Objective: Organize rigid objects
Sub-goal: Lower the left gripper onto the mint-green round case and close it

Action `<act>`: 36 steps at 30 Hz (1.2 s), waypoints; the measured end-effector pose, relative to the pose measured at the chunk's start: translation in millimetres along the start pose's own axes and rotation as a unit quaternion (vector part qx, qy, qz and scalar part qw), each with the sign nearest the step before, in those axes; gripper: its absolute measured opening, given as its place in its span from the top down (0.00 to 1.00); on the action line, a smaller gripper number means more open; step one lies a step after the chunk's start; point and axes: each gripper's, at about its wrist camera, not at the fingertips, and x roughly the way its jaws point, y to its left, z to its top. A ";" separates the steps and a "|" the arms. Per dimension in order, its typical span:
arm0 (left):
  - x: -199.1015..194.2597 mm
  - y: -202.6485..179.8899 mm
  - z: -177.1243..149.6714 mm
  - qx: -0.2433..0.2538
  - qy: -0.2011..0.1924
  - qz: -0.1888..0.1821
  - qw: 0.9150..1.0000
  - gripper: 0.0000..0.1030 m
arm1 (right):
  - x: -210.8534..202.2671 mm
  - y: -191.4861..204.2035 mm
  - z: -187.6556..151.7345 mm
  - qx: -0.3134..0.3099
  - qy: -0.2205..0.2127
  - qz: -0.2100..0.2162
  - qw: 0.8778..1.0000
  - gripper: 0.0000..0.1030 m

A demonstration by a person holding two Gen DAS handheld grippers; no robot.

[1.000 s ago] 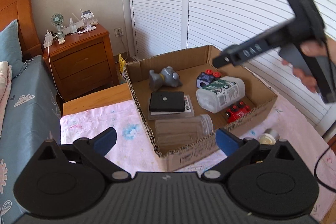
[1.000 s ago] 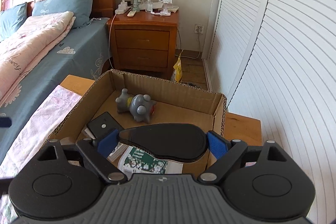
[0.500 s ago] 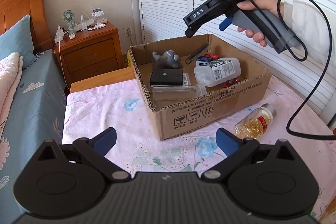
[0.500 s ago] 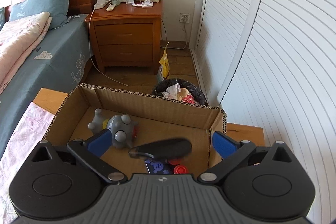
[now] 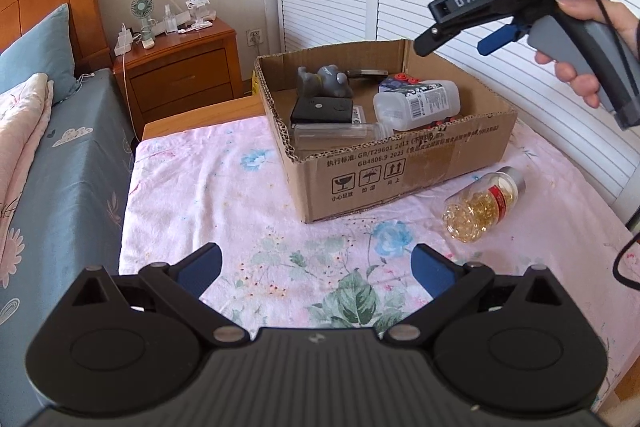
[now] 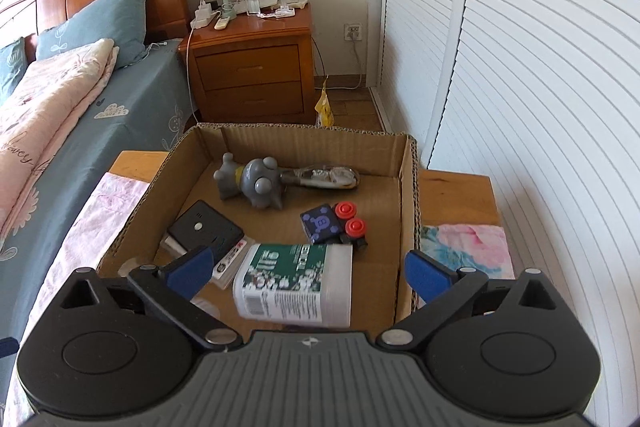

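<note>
A cardboard box [image 5: 404, 167] stands on the pink floral cloth. Inside it lie a grey toy figure [image 6: 252, 183], a black flat device [image 6: 205, 230], a white plastic bottle [image 6: 296, 283], a blue toy with red wheels [image 6: 334, 225], a clear jar [image 5: 332, 133] and a dark oblong object [image 6: 320, 178] by the far wall. A bottle of golden capsules [image 5: 482, 205] lies on the cloth to the right of the box. My left gripper [image 5: 316, 269] is open and empty, low over the cloth in front of the box. My right gripper [image 6: 306, 267] is open and empty, above the box.
A wooden nightstand [image 6: 252, 67] with a small fan and chargers stands behind the box. A bed [image 6: 60, 123] with blue sheet lies to the left. White louvred doors [image 6: 520, 67] run along the right. A cable [image 5: 624, 259] hangs at the right edge.
My right gripper let go of the dark oblong object, which now lies in the box by the far wall, and opened. My left gripper pulled back from the box.
</note>
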 end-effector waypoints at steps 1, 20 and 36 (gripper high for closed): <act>-0.8 -0.6 -2.0 -0.001 0.002 0.001 1.000 0.03 | -6.9 0.9 -8.7 0.003 -0.003 0.002 1.000 0.00; 19.8 -51.1 -30.3 0.103 0.029 -0.080 0.991 0.03 | -37.1 0.4 -164.0 0.051 0.009 -0.038 0.998 0.00; 61.7 -73.7 -23.2 0.189 0.049 -0.184 0.963 0.38 | -42.8 -18.7 -170.3 0.066 0.009 -0.042 0.997 0.00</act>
